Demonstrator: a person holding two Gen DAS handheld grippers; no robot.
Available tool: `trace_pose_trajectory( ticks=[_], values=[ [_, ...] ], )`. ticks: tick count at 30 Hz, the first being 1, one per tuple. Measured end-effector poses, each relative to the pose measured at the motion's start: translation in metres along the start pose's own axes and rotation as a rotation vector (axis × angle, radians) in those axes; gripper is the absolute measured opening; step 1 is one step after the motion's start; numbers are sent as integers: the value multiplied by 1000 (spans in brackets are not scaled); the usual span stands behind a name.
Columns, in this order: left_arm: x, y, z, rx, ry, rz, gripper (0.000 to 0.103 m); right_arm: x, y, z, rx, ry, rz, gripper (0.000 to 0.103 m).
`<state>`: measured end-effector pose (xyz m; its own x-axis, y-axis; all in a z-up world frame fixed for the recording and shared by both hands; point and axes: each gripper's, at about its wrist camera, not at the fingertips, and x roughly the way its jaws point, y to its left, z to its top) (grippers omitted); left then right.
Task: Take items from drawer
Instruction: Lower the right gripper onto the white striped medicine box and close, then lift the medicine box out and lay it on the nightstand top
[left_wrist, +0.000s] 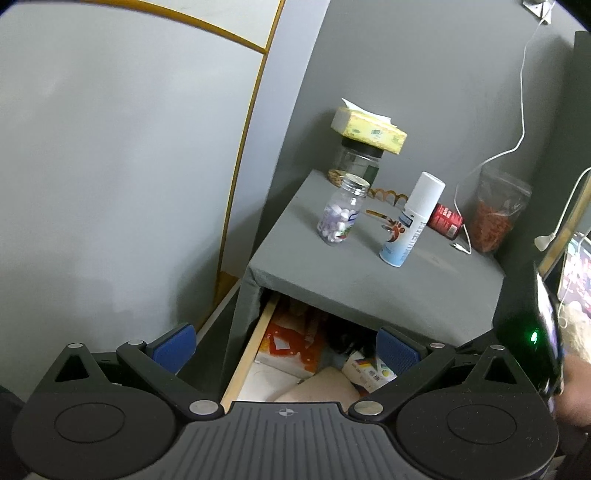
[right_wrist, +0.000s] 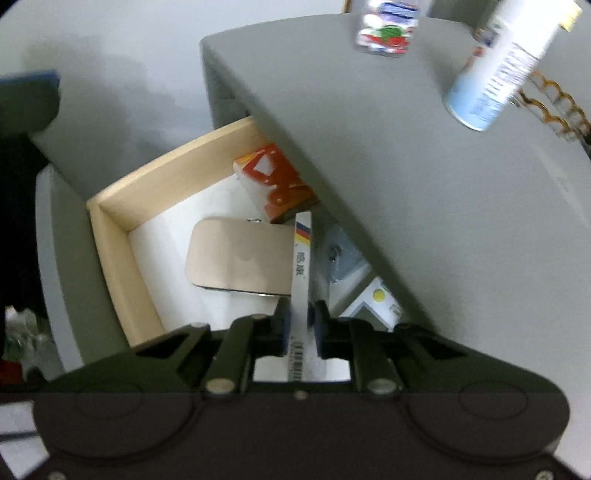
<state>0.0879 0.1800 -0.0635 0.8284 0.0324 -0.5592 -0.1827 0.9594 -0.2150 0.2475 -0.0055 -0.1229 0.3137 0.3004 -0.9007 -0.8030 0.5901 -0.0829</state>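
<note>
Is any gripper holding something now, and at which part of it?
The right gripper grips the thin white box by its near end, across its flat faces. The left gripper is open, empty.

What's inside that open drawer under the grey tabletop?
In the drawer: a beige flat case, an orange-and-white box, and a thin white box gripped by the right gripper. The tabletop hides the rest.

The left wrist view looks forward and somewhat downward from in front of the grey bench (left_wrist: 354, 273), far enough back to take in its whole top and the wall behind. The right wrist view sits much closer and points steeply down into the open drawer (right_wrist: 110, 236) — rolled, so the bench edge runs diagonally. Both share the drawer's contents, the white spray can (left_wrist: 410, 225) and the pill bottle (left_wrist: 341, 214).
</note>
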Motion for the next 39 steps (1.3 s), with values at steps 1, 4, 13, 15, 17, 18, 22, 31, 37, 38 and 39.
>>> trace_pose_trajectory(
  ticks=[1,4,13,15,17,18,22,31,37,38,39],
  values=[
    [-1,1,0,-3,-3,1,103,2,3,0,-18,3,-17,16],
    [-3,3,1,-5,-12,6,103,-7,7,-4,-29,3,-70,10],
    [-4,5,2,-20,-18,0,103,-60,-53,-38,323,-66,269,9],
    [-4,4,2,-17,-17,-4,103,-58,-57,-43,337,-61,299,9],
    [-5,2,2,-11,-18,-6,103,-46,-56,-48,332,-23,271,11],
    [-5,2,1,-9,-19,-6,103,-41,-54,-49,324,-11,271,11],
    [-6,4,2,-17,-19,-4,103,-25,-41,-55,268,33,252,12],
    [-8,7,3,-32,-25,-10,103,-86,-40,-45,196,-103,223,9],
    [-6,5,3,-27,-23,-6,103,-167,-117,-50,535,-472,398,9],
    [-6,4,2,-22,-23,-6,103,-169,-131,-54,606,-504,394,9],
    [-6,4,2,-18,-24,-6,103,-166,-148,-59,698,-528,381,9]
  ],
)
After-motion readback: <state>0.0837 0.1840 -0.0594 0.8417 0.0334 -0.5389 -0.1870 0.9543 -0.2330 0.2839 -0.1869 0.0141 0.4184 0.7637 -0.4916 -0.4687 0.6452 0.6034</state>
